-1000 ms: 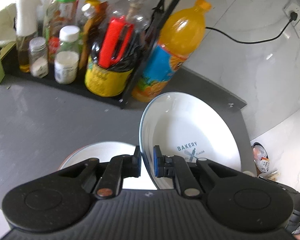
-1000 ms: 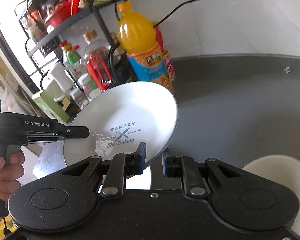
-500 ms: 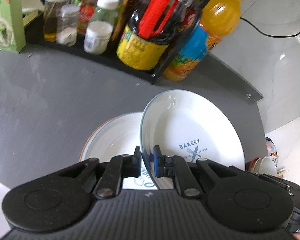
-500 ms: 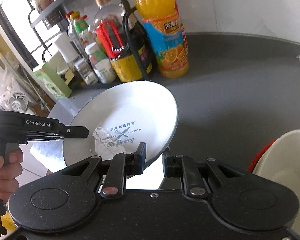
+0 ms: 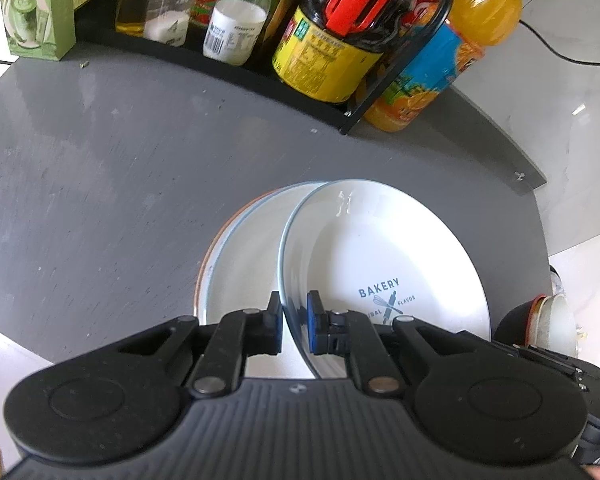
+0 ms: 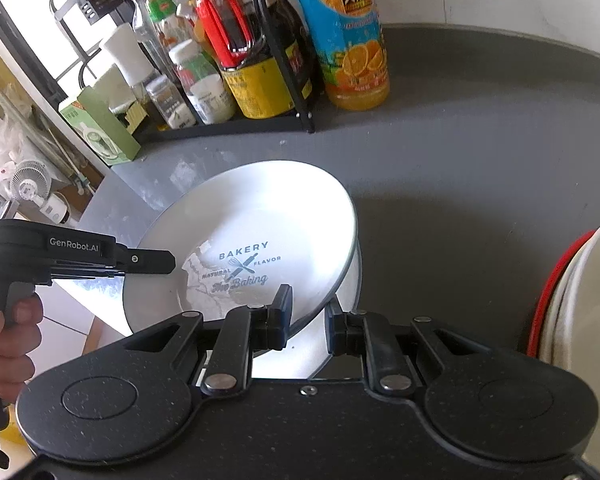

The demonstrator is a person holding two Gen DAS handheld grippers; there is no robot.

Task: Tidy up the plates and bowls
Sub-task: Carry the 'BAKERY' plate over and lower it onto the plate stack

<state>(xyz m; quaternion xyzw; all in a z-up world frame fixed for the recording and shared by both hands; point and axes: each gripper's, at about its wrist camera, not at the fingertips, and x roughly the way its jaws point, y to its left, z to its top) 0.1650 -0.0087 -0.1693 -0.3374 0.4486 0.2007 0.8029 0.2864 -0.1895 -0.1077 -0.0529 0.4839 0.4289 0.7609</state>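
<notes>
A white plate [image 5: 384, 256] printed BAKERY hangs tilted over the grey table, held at two places on its rim. My left gripper [image 5: 294, 322] is shut on its near-left rim. In the right wrist view the same plate [image 6: 260, 224] has its lower rim between the fingers of my right gripper [image 6: 310, 322], which is shut on it. The left gripper [image 6: 156, 261] clamps its left edge there. Just below lies a stack of white plates [image 5: 240, 264], the lowest orange-rimmed. Stacked pale bowls [image 6: 580, 300], one red-rimmed, stand at the right.
A black rack [image 5: 220, 68] with bottles and jars lines the far side of the grey table [image 5: 100, 184]. An orange juice bottle [image 5: 452, 52] stands beside it and a green box [image 5: 36, 8] at its left. A hand [image 6: 4, 340] holds the left gripper's handle.
Both grippers have carried the BAKERY plate down and forward. The plate stack beneath has come further into view, and the rack has shifted up in both views.
</notes>
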